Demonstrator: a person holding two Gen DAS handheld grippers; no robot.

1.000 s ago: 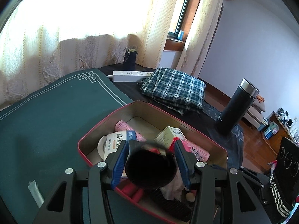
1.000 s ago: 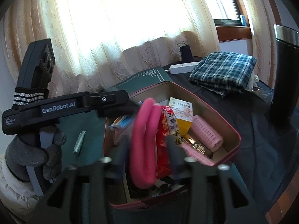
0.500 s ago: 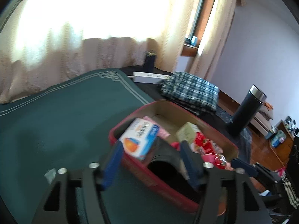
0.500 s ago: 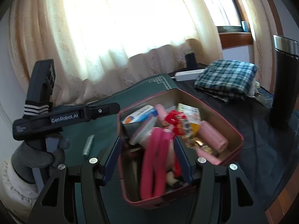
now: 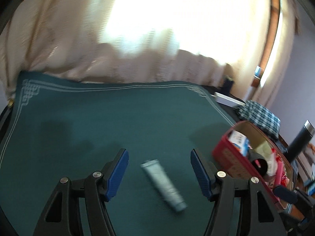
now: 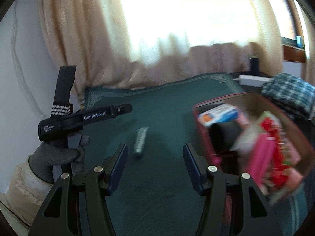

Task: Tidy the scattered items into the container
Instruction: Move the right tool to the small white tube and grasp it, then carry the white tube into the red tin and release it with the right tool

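A grey tube (image 5: 163,184) lies loose on the green mat (image 5: 98,122), seen between the fingers of my left gripper (image 5: 159,165), which is open and does not touch it. In the right wrist view the same tube (image 6: 140,141) lies just ahead of my right gripper (image 6: 155,163), also open with nothing between its pads. The red box (image 6: 206,143) stands to the right, filled with a blue and white carton (image 6: 218,115), a black round item, a pink item and red packets. My left gripper (image 6: 126,109) hovers left of the tube, held by a grey-gloved hand (image 6: 57,155).
The red box (image 5: 228,155) sits at the mat's right edge. Behind it lie a folded plaid cloth (image 6: 289,92) and a white power strip (image 6: 252,79). A dark flask (image 5: 301,139) stands beyond. Curtains hang along the back of the table.
Both grippers swung left from over the box to above the mat. The left one let go of the black round item into the box. The pink item that was between the right fingers stays in the box.
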